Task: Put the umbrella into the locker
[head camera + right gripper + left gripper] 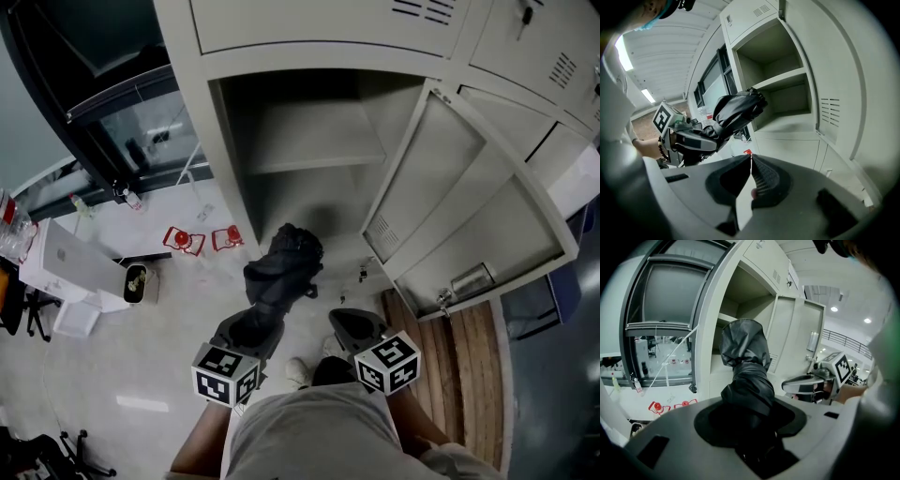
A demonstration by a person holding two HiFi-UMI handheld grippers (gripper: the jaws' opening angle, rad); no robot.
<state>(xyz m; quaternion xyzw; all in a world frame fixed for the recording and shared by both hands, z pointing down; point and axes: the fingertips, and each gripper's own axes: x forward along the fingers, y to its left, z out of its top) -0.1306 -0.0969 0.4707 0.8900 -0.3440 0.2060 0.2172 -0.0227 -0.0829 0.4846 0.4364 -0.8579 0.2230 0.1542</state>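
A folded black umbrella (281, 265) sticks out from my left gripper (251, 330), whose jaws are shut on its lower end. The left gripper view has the umbrella (746, 371) rising from the jaws in front of the open locker (740, 301). The locker (309, 141) stands ahead with its door (469, 216) swung out to the right, and a shelf (314, 141) inside. My right gripper (356, 328) is beside the left one, its jaws shut with nothing between them. The right gripper view shows the umbrella (736, 112) held at left, short of the locker opening (780, 93).
Two red objects (202, 240) lie on the pale floor left of the locker. A white box (70, 267) and a small bin (136, 281) stand at far left. A wooden pallet (459, 375) lies at right under the open door. More locker doors (544, 47) lie upper right.
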